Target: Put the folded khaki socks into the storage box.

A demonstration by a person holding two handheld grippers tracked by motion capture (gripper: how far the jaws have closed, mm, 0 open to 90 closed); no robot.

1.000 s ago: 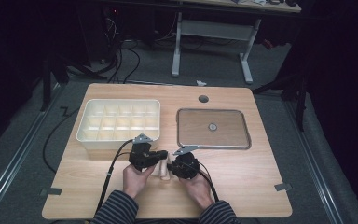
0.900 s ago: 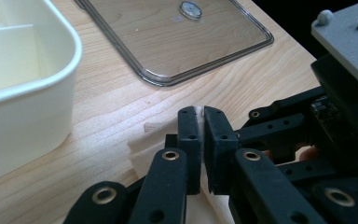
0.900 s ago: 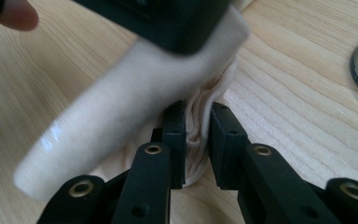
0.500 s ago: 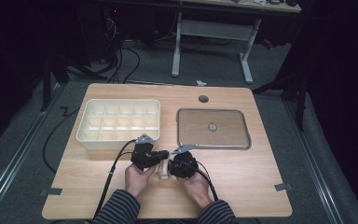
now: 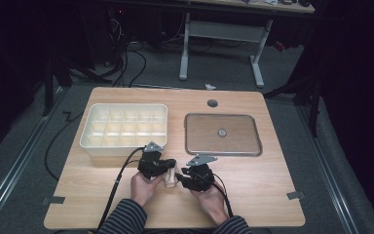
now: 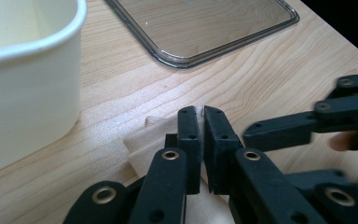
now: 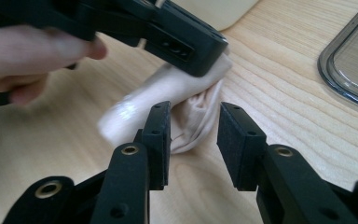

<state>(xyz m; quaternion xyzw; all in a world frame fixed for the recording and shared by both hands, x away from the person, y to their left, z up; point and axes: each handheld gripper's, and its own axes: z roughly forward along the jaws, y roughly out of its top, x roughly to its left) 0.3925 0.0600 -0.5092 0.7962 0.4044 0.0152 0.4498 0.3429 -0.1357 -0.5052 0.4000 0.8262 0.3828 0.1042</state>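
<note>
A small beige cloth [image 5: 169, 179] lies bunched on the wooden table near its front edge, between my two grippers. My left gripper [image 5: 161, 168] is shut on one end of it; in the left gripper view the jaws [image 6: 203, 112] stand nearly together with a bit of the cloth [image 6: 149, 137] pinched at their tips. My right gripper [image 5: 185, 177] faces it from the right and is open. In the right gripper view the jaws [image 7: 193, 116] stand apart just short of the cloth [image 7: 189, 95], with the left gripper [image 7: 182, 44] above it.
A white bin [image 5: 124, 126] with several compartments stands at the left, just behind the left gripper [image 6: 23, 70]. A grey-rimmed flat tray [image 5: 222, 134] lies to its right. A round cable hole [image 5: 213, 103] sits near the table's far edge.
Both grippers stay close together at the cloth, with only slight shifts of the hands.
</note>
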